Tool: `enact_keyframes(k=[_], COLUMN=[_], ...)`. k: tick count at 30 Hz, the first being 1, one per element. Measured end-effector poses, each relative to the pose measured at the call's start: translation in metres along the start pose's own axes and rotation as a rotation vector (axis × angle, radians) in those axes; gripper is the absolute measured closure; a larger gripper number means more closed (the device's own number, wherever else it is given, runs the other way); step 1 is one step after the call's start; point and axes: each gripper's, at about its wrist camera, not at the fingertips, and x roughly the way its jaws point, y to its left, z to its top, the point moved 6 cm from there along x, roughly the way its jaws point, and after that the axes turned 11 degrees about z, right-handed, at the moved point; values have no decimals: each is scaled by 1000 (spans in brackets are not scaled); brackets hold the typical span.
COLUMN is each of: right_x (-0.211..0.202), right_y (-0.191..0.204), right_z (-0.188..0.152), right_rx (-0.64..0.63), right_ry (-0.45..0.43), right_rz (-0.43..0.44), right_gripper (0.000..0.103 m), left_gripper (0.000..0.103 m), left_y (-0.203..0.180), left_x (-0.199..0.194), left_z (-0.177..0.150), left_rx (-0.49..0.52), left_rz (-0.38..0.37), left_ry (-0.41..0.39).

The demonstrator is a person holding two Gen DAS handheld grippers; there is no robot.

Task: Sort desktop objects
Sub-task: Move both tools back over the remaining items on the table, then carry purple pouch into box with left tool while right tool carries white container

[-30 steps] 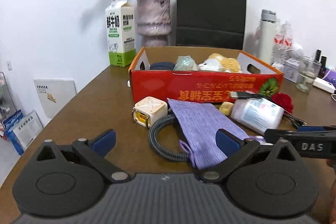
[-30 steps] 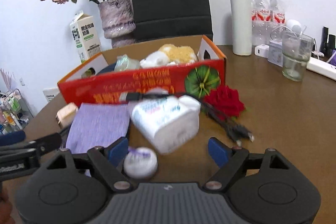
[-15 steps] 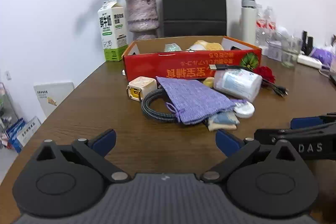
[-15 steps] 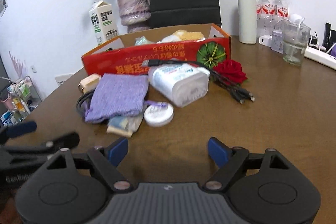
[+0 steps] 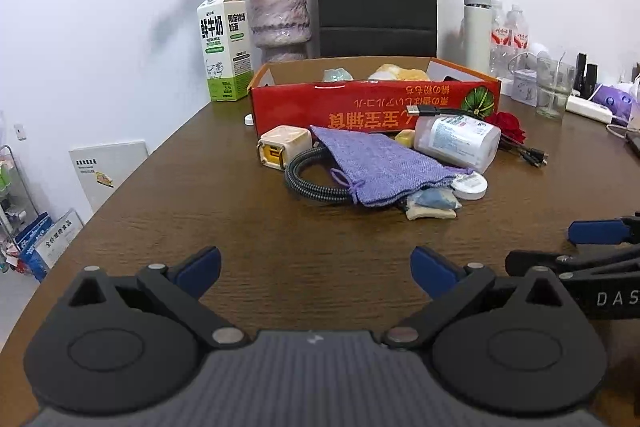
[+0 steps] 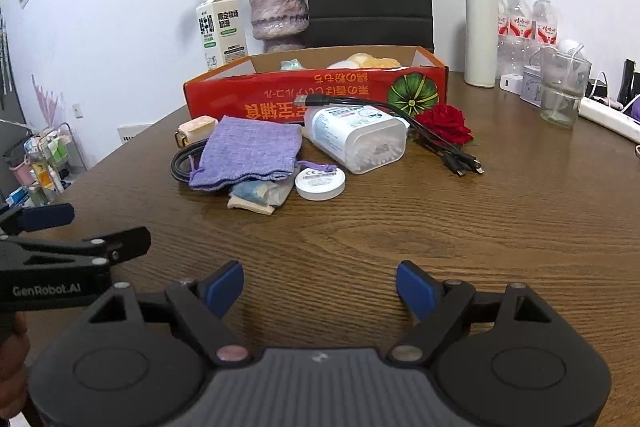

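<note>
The desktop objects lie in a loose cluster on the brown wooden surface (image 5: 200, 211), just in front of a red cardboard box (image 5: 372, 103). From the left gripper (image 5: 316, 267), the cluster sits at about twelve to one o'clock, well apart from its blue fingertips (image 5: 200, 265). From the right gripper (image 6: 320, 285), the same cluster lies at about eleven to twelve o'clock, also well apart.

In the cluster, a purple cloth pouch (image 6: 250, 151) lies flat over a coiled dark cable (image 5: 308, 183), with a cream cube charger (image 5: 284, 147) touching its nine o'clock side. A white plastic container (image 6: 356, 139) lies on its side at the pouch's three o'clock, and a round white tin (image 6: 320, 181) sits just beside the pouch's near corner. A small folded packet (image 6: 260, 197) pokes out from under the pouch. A black multi-plug cable (image 6: 444, 143) runs over the container, and a red rose (image 6: 444, 123) rests beside it against the box.

Both grippers stand spread wide with nothing between their jaws, hovering over bare wood. Each shows at the edge of the other's view.

A milk carton (image 5: 224, 45) and a vase of dried flowers (image 5: 280, 19) stand behind the box.
</note>
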Motion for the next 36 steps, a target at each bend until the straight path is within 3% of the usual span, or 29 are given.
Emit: enact_keyframes(k=[3, 9, 14, 18, 21, 24, 26, 27, 29, 30, 31, 36], right_x=[3, 23, 42, 52, 60, 66, 71, 73, 74, 75, 75, 71], right_y=[-2, -6, -14, -21, -24, -23, -23, -22, -21, -20, -19, -17], right_z=[3, 20, 41, 56, 62, 64, 63, 63, 62, 61, 61, 57], right_rx=[-4, -33, -13, -1, 11, 13, 12, 11, 9, 3, -9, -11], right_ry=[5, 18, 16, -3, -2, 0, 7, 14, 8, 7, 6, 3], right_rz=[8, -14, 2, -10, -3, 2, -1, -1, -7, -15, -20, -33], right_gripper=[20, 29, 39, 40, 40, 42, 46, 48, 50, 57, 64, 65], left_gripper=[0, 1, 10, 15, 18, 35, 58, 64, 85, 91, 95, 99], left_y=[0, -12, -29, -36, -41, -46, -47, -47, -45, -45, -45, -42], left_x=[5, 25, 59, 84, 99, 111, 117, 119, 118, 114, 111, 88], left_z=[7, 39, 60, 68, 70, 70, 69, 68, 68, 68, 69, 72], left_rx=[-12, -9, 6, -21, -38, -43, -66, -82, -102, -96, -82, -74], left_rz=[-34, -75, -93, -145, -136, -133, -159, -167, -158, -152, -145, -138], left_ry=[9, -46, 5, 80, 129, 163, 196, 208, 191, 166, 144, 76])
